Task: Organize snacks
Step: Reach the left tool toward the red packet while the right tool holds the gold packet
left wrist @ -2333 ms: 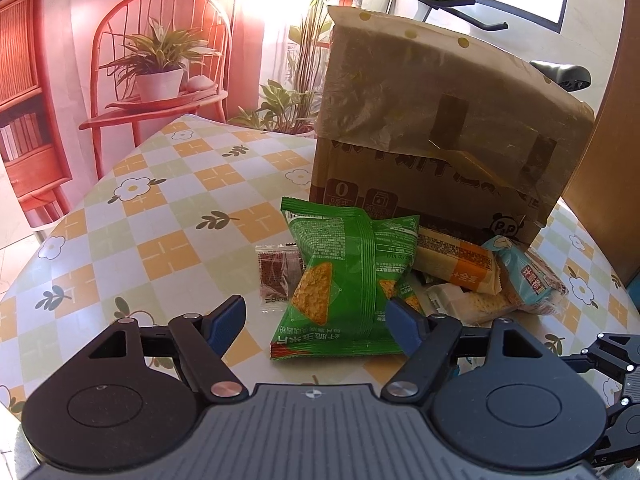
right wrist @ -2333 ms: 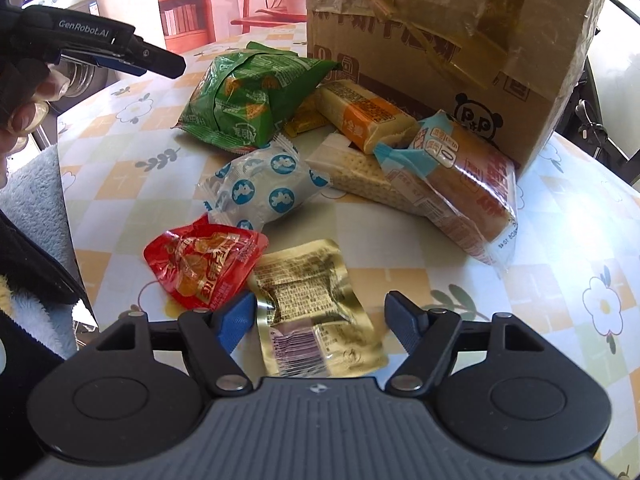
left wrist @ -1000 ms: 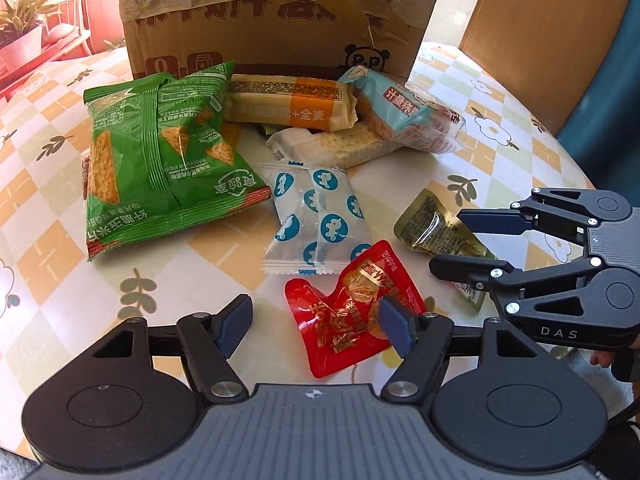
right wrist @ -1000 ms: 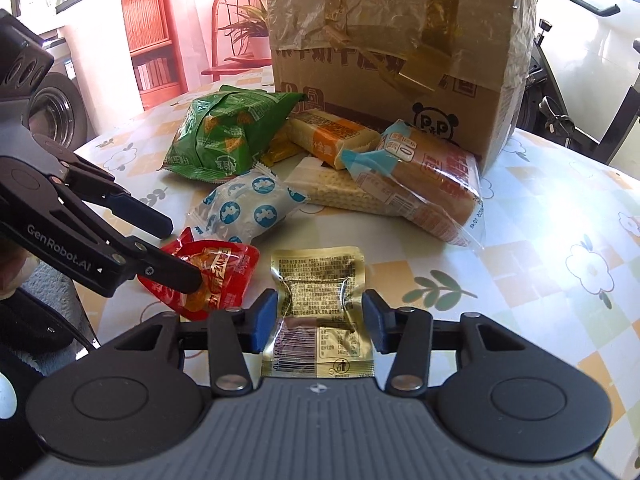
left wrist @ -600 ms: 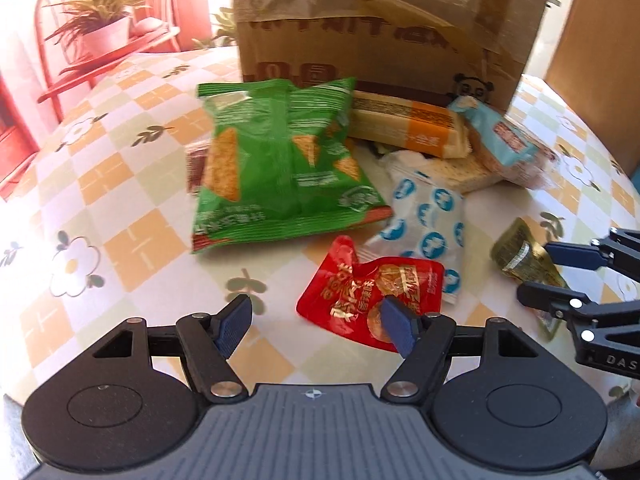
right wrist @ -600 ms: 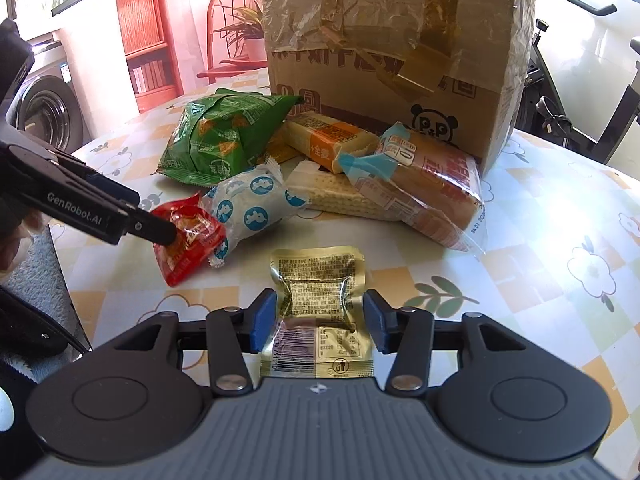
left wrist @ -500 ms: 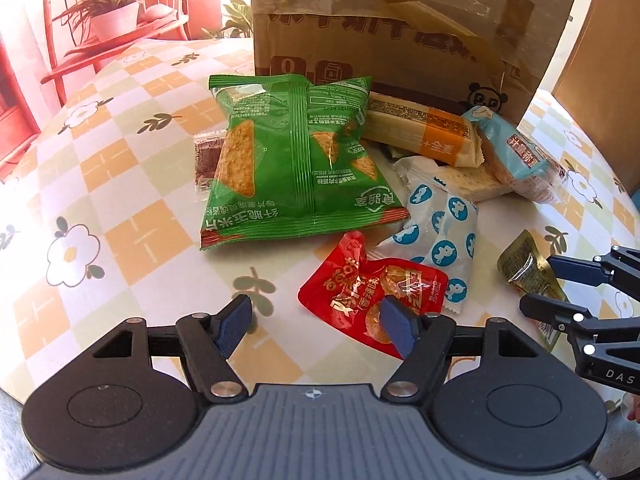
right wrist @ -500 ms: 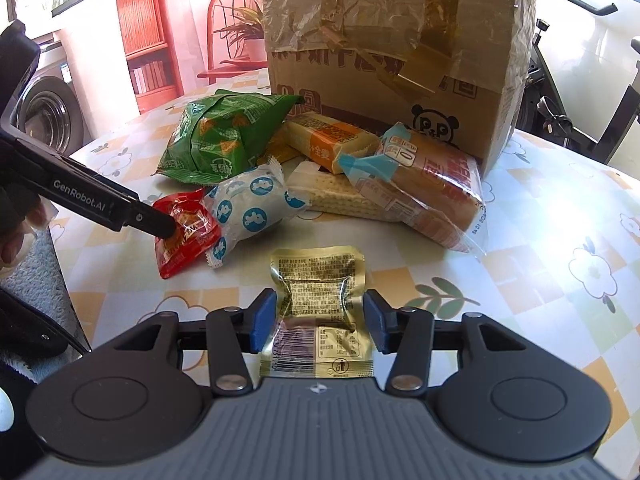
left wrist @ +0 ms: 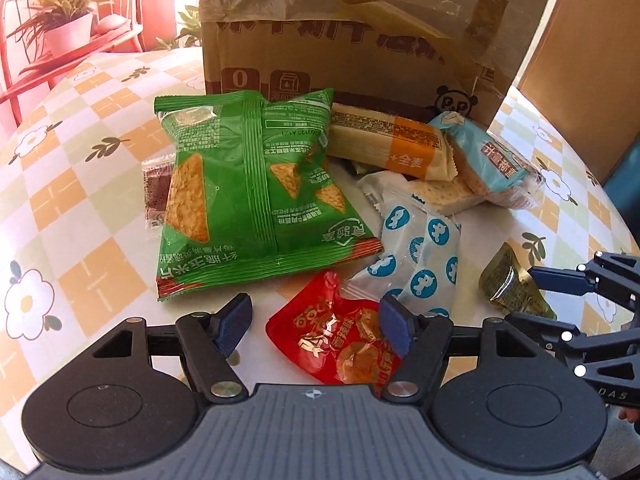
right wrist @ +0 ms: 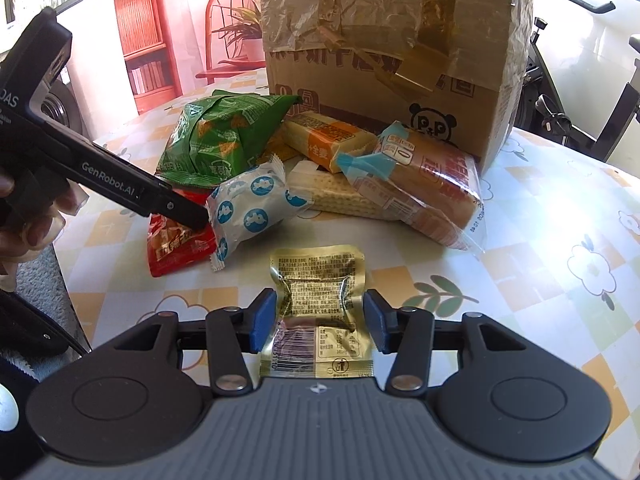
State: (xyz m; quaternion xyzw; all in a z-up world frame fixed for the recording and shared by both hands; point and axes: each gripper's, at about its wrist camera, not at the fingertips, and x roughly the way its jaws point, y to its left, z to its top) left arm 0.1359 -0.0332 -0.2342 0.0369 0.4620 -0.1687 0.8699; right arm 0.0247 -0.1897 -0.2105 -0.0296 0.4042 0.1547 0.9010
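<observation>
While the left tool (left wrist: 316,326) angles down, open, over the red packet (left wrist: 340,344), the right tool (right wrist: 320,326) straddles the gold packet (right wrist: 316,284).

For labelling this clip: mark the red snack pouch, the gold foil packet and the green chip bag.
red snack pouch (left wrist: 340,344), left wrist view, middle of its printed face.
gold foil packet (right wrist: 318,292), right wrist view, centre of the text panel.
green chip bag (left wrist: 256,196), left wrist view, on the centre seam.

Box (left wrist: 360,40) walls off my far side; snack pile (left wrist: 400,184) crowds the middle; bare counter (left wrist: 80,200) left of chips (left wrist: 248,192).
</observation>
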